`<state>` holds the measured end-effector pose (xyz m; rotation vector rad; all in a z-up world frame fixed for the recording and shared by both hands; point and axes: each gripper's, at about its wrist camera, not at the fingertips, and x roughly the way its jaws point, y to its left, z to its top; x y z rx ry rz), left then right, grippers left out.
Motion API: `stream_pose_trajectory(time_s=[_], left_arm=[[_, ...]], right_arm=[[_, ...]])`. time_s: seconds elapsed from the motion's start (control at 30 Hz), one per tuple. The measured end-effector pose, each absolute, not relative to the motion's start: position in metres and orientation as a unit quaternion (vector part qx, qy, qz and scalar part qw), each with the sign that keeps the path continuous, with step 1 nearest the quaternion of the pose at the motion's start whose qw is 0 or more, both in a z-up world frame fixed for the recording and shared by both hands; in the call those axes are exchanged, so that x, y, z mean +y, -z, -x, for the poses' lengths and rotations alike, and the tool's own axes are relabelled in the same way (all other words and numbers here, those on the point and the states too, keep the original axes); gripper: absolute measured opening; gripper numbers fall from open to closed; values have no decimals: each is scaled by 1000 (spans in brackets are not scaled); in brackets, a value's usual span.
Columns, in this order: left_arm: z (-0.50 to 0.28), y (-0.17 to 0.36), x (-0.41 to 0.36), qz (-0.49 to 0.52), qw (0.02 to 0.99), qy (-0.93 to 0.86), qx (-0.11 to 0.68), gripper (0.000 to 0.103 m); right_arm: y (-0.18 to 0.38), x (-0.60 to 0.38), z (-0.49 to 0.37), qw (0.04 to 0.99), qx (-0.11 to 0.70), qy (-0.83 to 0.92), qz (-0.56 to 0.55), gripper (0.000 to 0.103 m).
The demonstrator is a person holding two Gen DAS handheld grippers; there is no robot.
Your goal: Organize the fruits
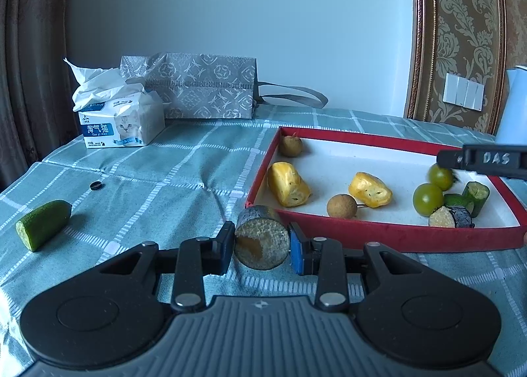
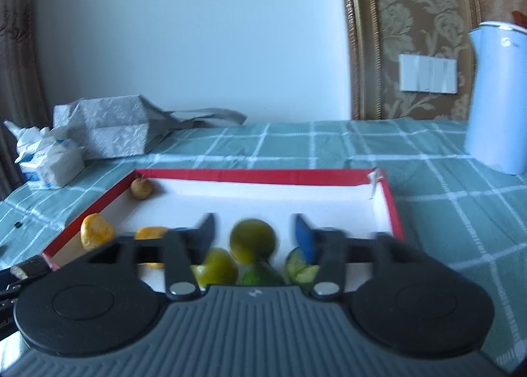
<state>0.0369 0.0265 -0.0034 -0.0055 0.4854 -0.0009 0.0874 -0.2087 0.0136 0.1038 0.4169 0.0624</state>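
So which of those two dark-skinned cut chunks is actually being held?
The dark chunk outside the red tray, pinched by the left gripper. The other chunk lies loose inside the tray.

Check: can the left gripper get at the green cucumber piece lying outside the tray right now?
Probably not yet: the left gripper is shut on a dark-skinned fruit chunk. The cucumber piece lies unobstructed on the cloth.

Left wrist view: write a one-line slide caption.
Left gripper grips a dark-skinned fruit chunk just outside the red tray of sorted fruit; a green piece waits on the checked cloth.
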Motion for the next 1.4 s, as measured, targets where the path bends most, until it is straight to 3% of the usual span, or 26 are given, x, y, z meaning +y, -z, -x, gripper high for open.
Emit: stream_pose_trajectory(time_s=[0.2, 0.37, 0.67, 0.87, 1.4], left_arm=[[-34, 3, 26, -1, 973, -3, 230, 34], [-27, -6, 22, -9, 978, -5, 206, 34], [-47, -28, -1, -29, 980, -25, 193, 34], [-73, -36, -19, -34, 980, -27, 196, 34], [-115, -27, -56, -48, 973, 18, 223, 34]], right_arm=[[-32, -225, -48, 984, 162, -35, -61, 64], [-23, -240, -3, 986, 142, -50, -69, 79], [-4, -234, 29, 980, 148, -112, -69, 79], [-3, -229, 30, 980, 148, -116, -61, 85], [-5, -230, 27, 980, 147, -119, -61, 85]])
